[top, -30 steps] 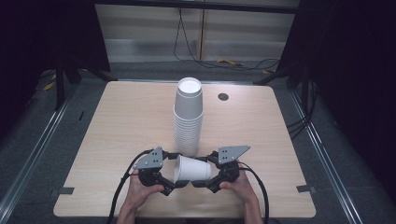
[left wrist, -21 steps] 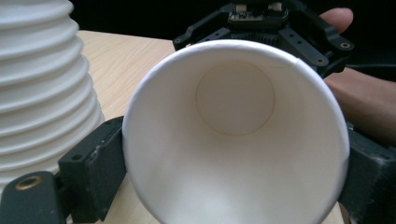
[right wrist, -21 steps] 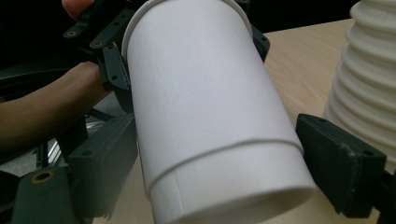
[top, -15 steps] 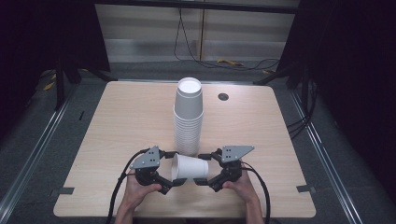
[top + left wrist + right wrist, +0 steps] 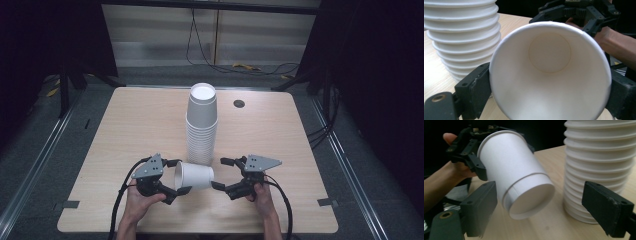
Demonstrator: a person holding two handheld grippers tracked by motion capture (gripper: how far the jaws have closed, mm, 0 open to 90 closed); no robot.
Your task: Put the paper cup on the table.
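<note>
A single white paper cup lies sideways above the table's front, its mouth toward the left. My left gripper is shut on its rim, with one jaw on each side of the mouth. My right gripper stands open just right of the cup's base, with the base ahead of its spread jaws and not touching them. A tall stack of white paper cups stands upside down at mid-table, just behind the held cup.
The stack rises close beside my right gripper's far jaw. A small dark round grommet sits in the wooden table behind the stack. Dark floor and cables surround the table.
The left gripper and the cup have shifted slightly left, and a small gap now separates the cup's base from the right gripper.
</note>
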